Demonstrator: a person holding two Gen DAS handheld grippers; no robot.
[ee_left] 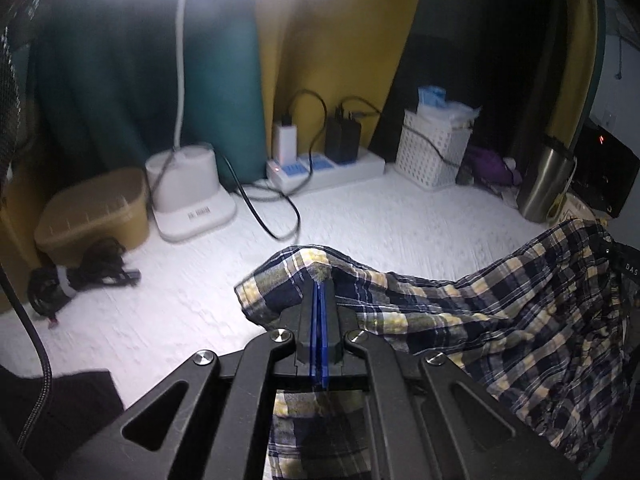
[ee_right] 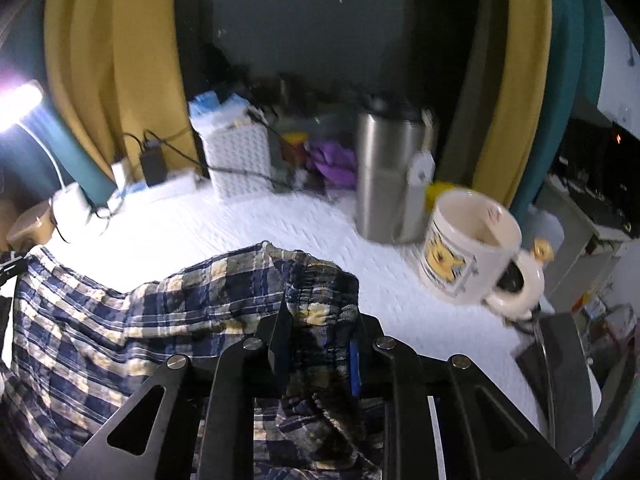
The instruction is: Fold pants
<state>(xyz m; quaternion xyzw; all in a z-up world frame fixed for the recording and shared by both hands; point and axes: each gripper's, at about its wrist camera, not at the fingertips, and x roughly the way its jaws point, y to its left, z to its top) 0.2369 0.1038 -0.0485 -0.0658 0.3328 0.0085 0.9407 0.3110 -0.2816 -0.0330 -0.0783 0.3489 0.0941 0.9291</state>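
Plaid navy-and-yellow cotton pants (ee_left: 500,320) drape off to the right of the left claw (ee_left: 320,280), which pinches one edge above the white textured surface (ee_left: 360,220), while the right claw (ee_right: 318,312) clamps their bunched waistband, the cloth trailing to its left.

"DAS" on black device (ee_left: 629,266)

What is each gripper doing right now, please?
Left gripper: closed, pinching an edge of the plaid pants.
Right gripper: closed on a bunched fold of the plaid pants.
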